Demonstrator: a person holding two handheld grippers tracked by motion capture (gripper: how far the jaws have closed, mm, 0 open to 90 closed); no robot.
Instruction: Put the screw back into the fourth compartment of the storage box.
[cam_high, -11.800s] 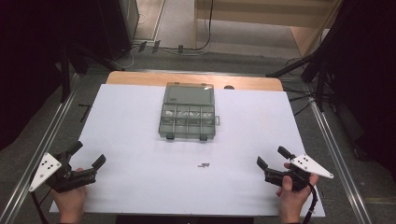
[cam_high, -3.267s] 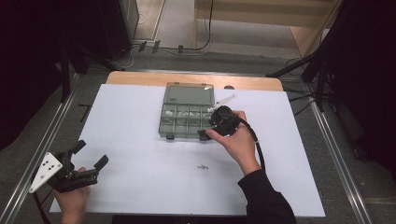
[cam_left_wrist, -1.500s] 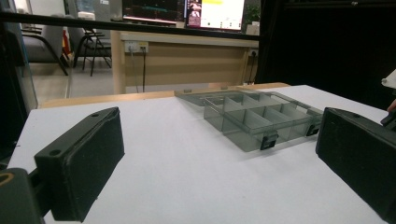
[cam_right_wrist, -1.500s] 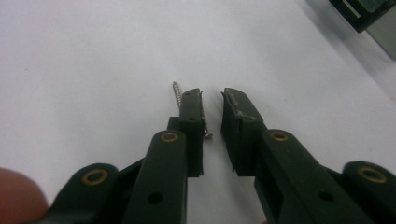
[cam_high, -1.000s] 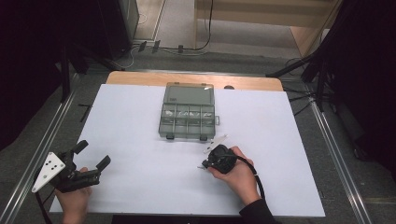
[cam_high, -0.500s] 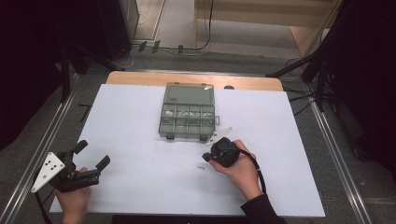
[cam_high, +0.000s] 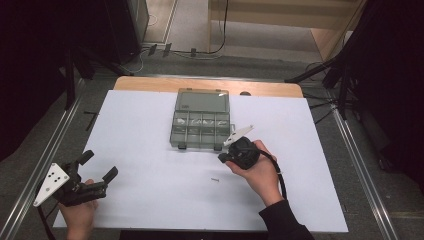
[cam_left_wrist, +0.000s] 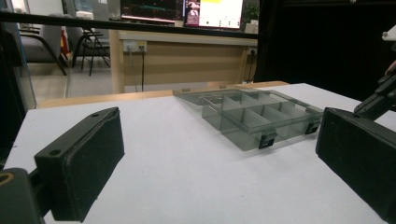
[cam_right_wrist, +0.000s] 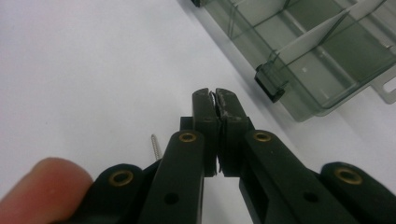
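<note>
Broadly, a white-topped rectangular desk (cam_high: 150, 150) with a bare wooden strip along its far edge is seen from the high view, standing on a grey floor between dark stands. On the far middle of the desk lies a clear grey plastic organiser box (cam_high: 201, 122) with its lid laid open flat behind it; the tray is divided into small compartments, and pale small items can be made out in the back row, though what they are cannot be told. Two dark latches are seen on the box's near wall in the left gripper view (cam_left_wrist: 254, 119). At the near left corner of the desk the left gripper (cam_high: 97, 167) is held low by a hand (cam_high: 80, 215), its grey three-cornered plate turned outward; its jaws are spread wide with nothing between them, and bare desk is seen between the two black pads (cam_left_wrist: 81, 170). The right gripper (cam_high: 223, 158) is held by the right hand (cam_high: 257, 172) just in front of the box's near right corner, raised off the desk. Its jaws are clenched tight together; a thin dark sliver is glimpsed at the tips in the right gripper view (cam_right_wrist: 214, 100), but whether anything is gripped cannot be told. A small silver screw (cam_high: 215, 179) lies on the white surface near the right gripper, apart from it, and well short of the box.
</note>
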